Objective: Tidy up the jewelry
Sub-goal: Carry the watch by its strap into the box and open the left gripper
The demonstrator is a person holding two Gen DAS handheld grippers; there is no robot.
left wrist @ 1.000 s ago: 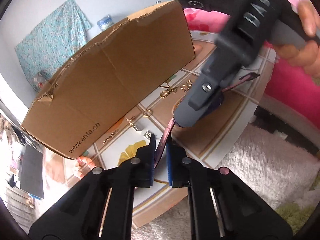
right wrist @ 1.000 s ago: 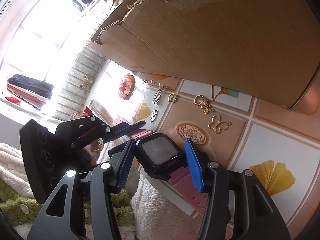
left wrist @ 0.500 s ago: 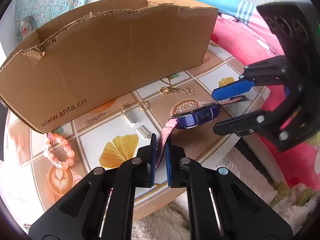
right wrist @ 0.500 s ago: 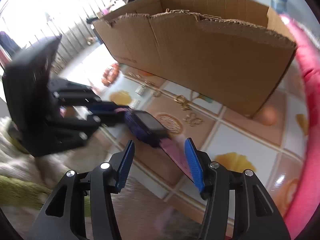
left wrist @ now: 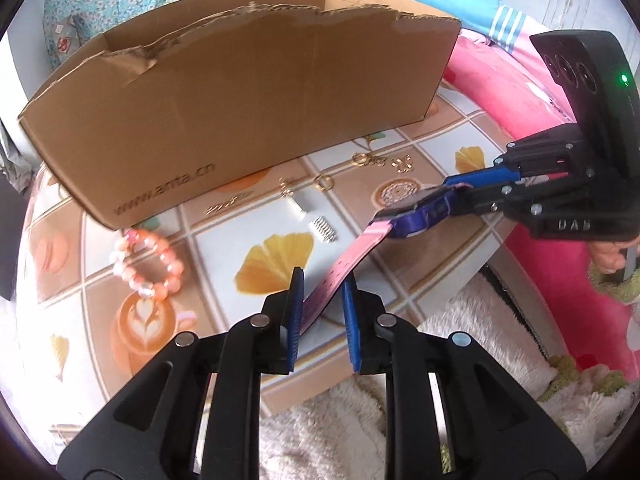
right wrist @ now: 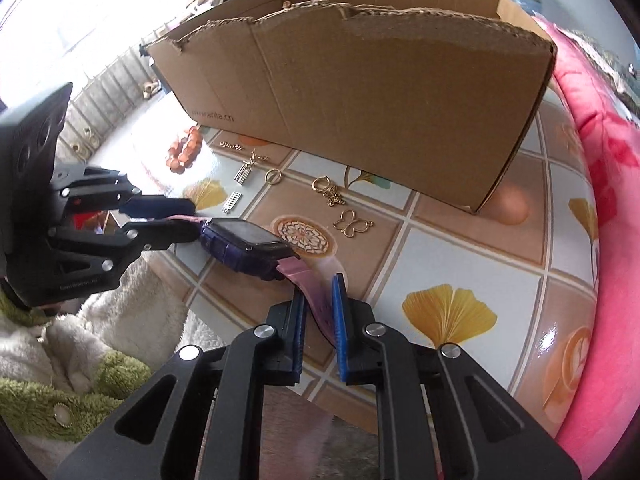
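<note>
Right gripper point(right wrist: 320, 308) has just closed onto the watch point(right wrist: 244, 248) strap; left gripper point(left wrist: 322, 300), just loosening, flanks the other strap. The cardboard box point(left wrist: 240, 112) hides its contents.

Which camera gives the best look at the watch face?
The right wrist view: the watch shows its dark screen from above, between the strap ends. The left wrist view catches it edge-on, mostly purple casing and pink strap, screen barely visible.
</note>
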